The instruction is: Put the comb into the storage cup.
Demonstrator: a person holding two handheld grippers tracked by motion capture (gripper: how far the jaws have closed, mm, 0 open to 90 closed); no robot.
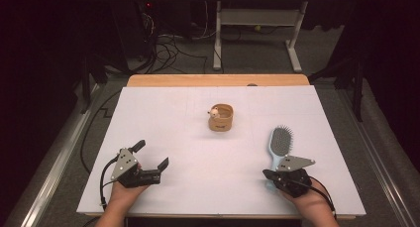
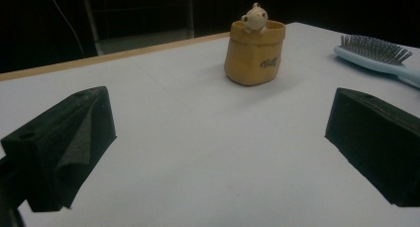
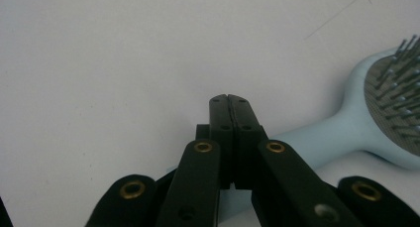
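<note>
Standing well ahead of both tongs on the white tabletop (image 1: 163, 118): a tan pot (image 1: 221, 118) with a small figure (image 1: 214, 112) peeking over its rim. Lying just beside the right tongs (image 1: 268, 173), handle toward them: a blue hairbrush (image 1: 280, 143). Resting low near the front edge, left tongs (image 1: 151, 154) spread wide, gripping nothing. Showing up close in the right gripper view: right tongs (image 3: 229, 99) clenched tight, empty, handle passing behind.

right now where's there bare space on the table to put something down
Most of the white table top is bare: the whole far-left stretch, the middle between the left tool and the tan pouch, and the far-right corner beyond the hairbrush. It's crowded only near right, where the right tool sits by the brush handle.
</note>
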